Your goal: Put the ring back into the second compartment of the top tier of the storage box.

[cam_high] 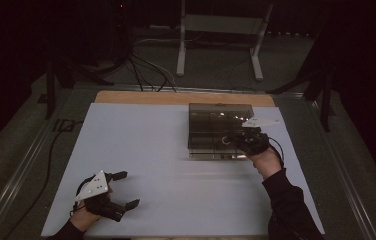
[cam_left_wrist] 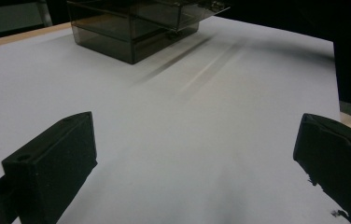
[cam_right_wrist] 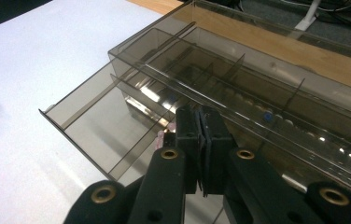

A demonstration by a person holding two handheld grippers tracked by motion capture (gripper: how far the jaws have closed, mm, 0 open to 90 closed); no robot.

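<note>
A smoky see-through drawer box (cam_high: 218,127) stands on the white table top (cam_high: 151,150) at the back right. In the right gripper view one shallow drawer (cam_right_wrist: 94,121) is slid out of the box (cam_right_wrist: 257,93) toward the left. My right gripper (cam_high: 233,140) is at the box's front, and its jaws (cam_right_wrist: 200,135) are pressed together over the drawers; I cannot tell if a thin edge lies between them. My left gripper (cam_high: 127,189) rests near the front left corner, open and with nothing in it (cam_left_wrist: 197,154), pointing toward the box (cam_left_wrist: 131,28).
A strip of bare wood (cam_high: 176,97) shows behind the white sheet. Beyond the table stand a metal desk frame (cam_high: 221,30) and loose cables (cam_high: 146,70) on the dark floor. A broad stretch of white surface lies between the two grippers.
</note>
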